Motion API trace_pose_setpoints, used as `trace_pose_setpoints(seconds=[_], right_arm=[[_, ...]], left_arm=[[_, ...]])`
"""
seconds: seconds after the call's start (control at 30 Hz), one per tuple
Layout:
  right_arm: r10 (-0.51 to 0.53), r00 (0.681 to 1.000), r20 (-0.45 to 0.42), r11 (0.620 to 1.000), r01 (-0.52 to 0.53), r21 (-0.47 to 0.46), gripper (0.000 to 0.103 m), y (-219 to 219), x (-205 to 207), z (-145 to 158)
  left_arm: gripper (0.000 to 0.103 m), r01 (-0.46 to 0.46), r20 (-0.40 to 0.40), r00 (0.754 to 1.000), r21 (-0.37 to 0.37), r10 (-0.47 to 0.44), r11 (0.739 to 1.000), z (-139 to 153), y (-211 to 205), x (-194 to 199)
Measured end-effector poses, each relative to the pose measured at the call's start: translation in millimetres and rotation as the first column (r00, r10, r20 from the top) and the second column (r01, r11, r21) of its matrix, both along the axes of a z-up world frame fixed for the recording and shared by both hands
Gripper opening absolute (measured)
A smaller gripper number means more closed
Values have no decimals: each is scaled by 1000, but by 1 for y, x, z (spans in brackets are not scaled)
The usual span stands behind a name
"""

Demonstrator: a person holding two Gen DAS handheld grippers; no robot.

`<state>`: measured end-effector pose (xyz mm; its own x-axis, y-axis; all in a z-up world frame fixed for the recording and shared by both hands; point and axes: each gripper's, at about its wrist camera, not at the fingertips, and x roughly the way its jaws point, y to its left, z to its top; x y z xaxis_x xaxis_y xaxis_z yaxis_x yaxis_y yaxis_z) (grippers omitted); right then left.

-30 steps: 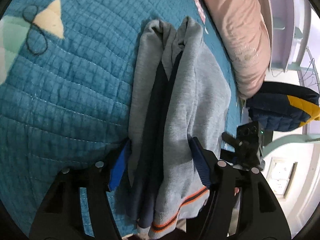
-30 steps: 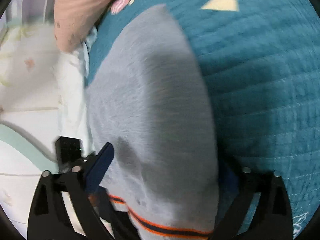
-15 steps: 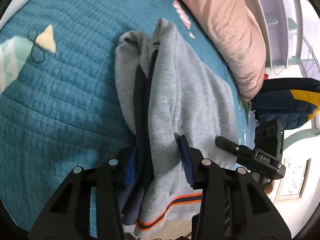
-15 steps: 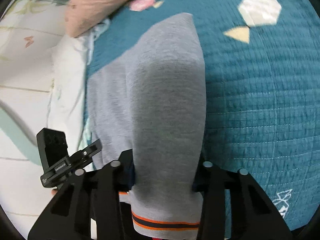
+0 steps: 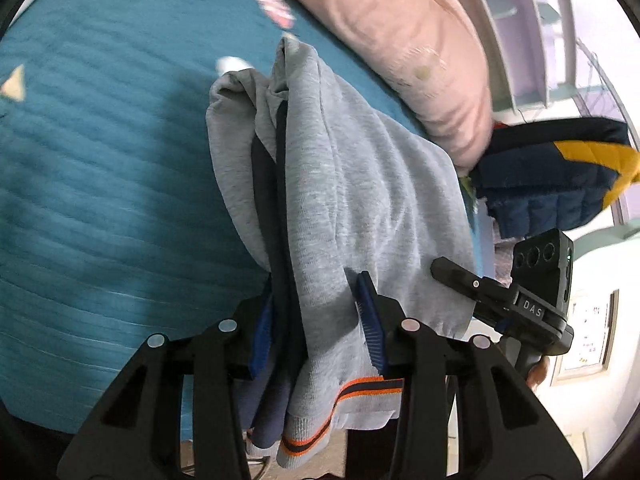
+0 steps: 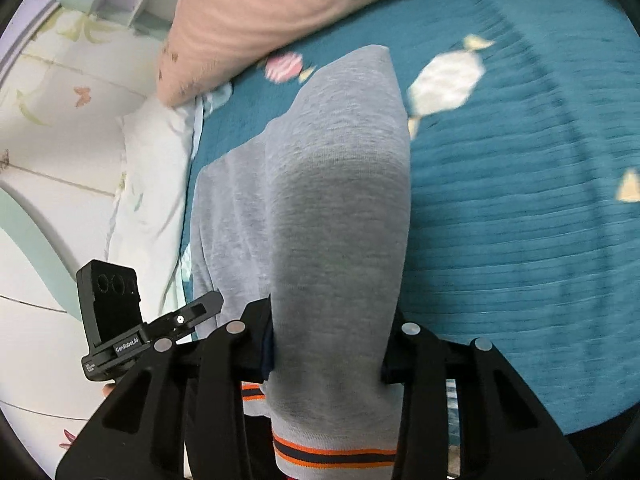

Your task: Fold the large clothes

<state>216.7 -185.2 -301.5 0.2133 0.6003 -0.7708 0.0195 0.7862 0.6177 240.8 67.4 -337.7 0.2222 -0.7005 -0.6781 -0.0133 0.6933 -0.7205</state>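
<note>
A grey sweatshirt [image 5: 360,184] with a navy inner layer and an orange-and-navy striped hem lies lengthwise on the teal quilted bed [image 5: 100,200]. My left gripper [image 5: 316,320] is shut on its bunched hem end, blue pads pressing the cloth. In the right wrist view the same sweatshirt [image 6: 336,208] runs away from me, and my right gripper [image 6: 328,344] is shut on its hem end, lifting it slightly. The other gripper shows in each view: the right one in the left wrist view [image 5: 520,304] and the left one in the right wrist view [image 6: 132,328].
A pink pillow [image 5: 400,40] lies at the head of the bed, also in the right wrist view [image 6: 260,12]. A navy and yellow padded jacket [image 5: 560,176] sits past the bed's edge. A white sheet edge [image 6: 152,184] and the floor lie to the left of the right gripper.
Both grippers closed from wide open onto the sweatshirt's hem end and have lifted and drawn it toward the pillow; the views have shifted that way.
</note>
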Motion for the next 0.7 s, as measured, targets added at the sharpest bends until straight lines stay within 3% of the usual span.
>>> trace_pose_setpoints(seconds=[0.27,0.53,0.7], right_arm=[[-109,990,89,994,111,-14,34,-113,-11,45],[-226,963,143,970,236,-57,34,-244,-22,77],[-286,947,148,946,303,-112,34,-309,-23,78]], left_arm=[[37,108,82,991,28,-110,994,46,-123,9],[37,183,82,979,50,-187,982,65,-263,17],[37,241,75,965,142,-253,960,69,-353,19]])
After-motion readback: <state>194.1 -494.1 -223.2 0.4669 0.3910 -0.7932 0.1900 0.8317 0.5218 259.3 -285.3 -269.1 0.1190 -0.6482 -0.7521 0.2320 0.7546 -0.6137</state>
